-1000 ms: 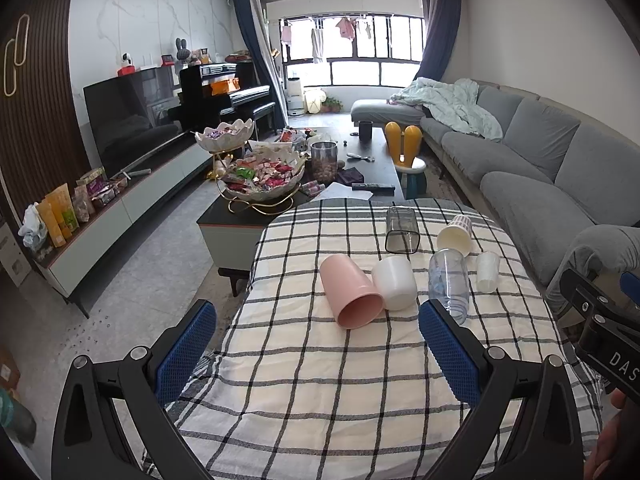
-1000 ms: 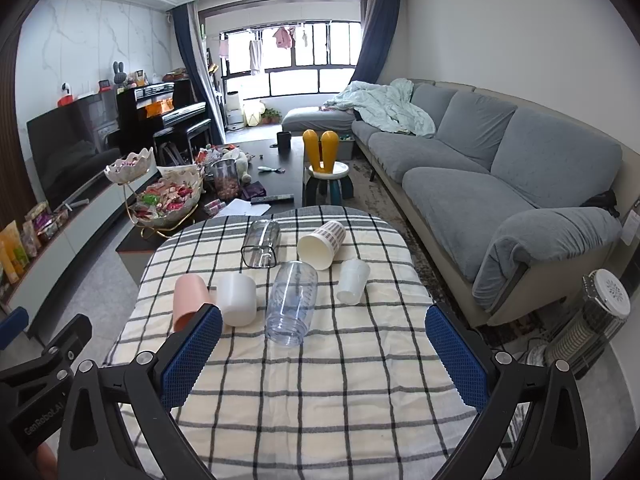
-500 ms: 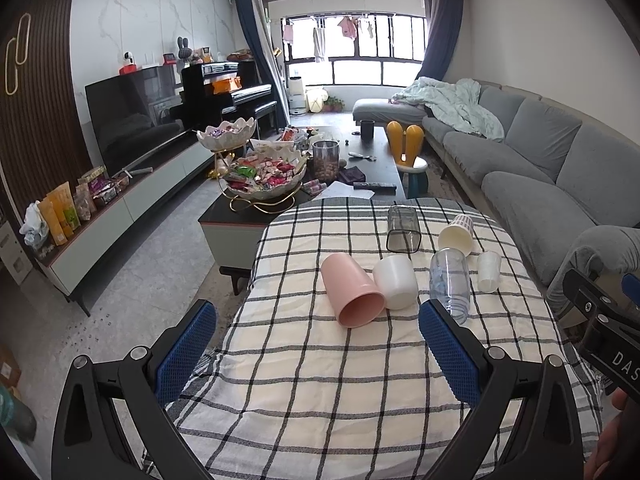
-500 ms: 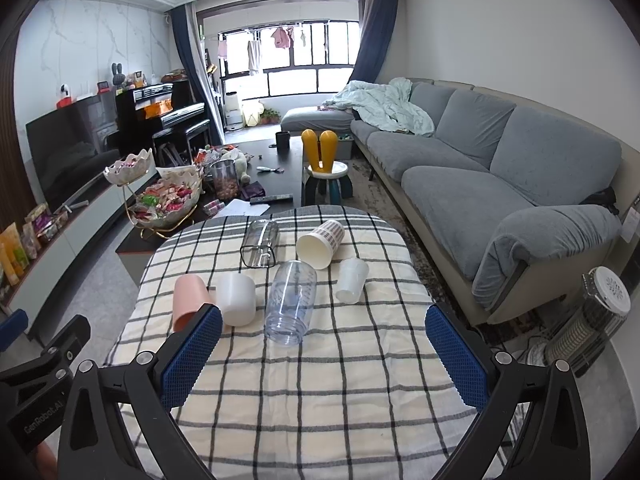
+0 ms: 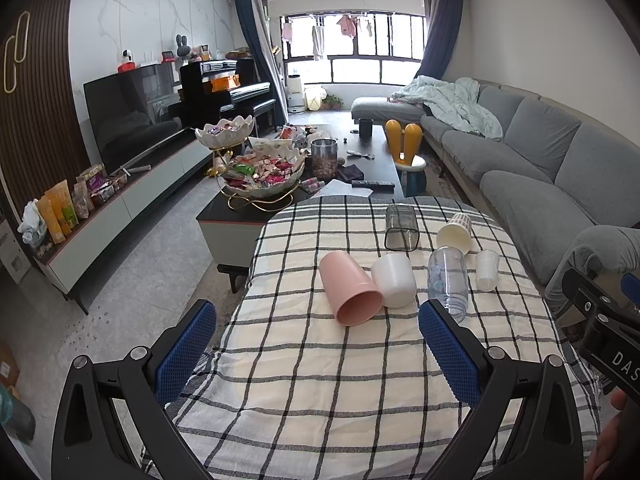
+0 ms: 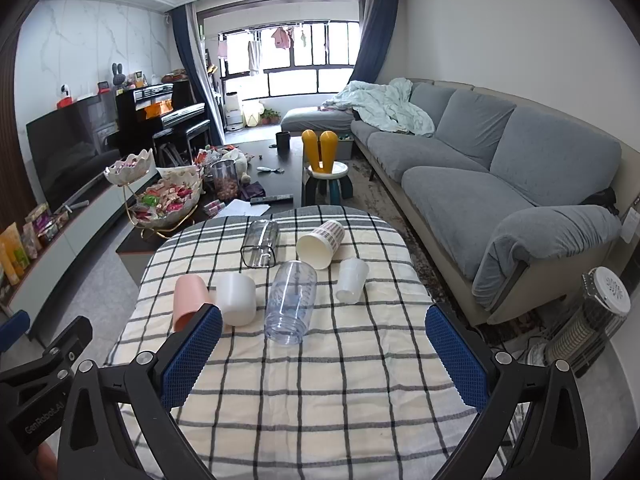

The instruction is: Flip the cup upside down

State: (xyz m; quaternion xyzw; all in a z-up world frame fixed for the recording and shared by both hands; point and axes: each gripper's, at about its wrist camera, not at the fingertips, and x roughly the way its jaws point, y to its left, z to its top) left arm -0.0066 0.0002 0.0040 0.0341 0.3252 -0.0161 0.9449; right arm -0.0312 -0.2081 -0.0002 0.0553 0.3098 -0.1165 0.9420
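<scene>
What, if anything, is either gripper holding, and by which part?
Nothing. The left gripper and right gripper both hang open above the checked tablecloth, jaws empty.

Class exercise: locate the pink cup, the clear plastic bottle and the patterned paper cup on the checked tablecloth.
pink cup (image 5: 347, 286): left wrist view, on its side wall, above the open mouth.
clear plastic bottle (image 6: 292, 300): right wrist view, on the middle of its body.
patterned paper cup (image 6: 320, 243): right wrist view, just inside its open mouth.
</scene>
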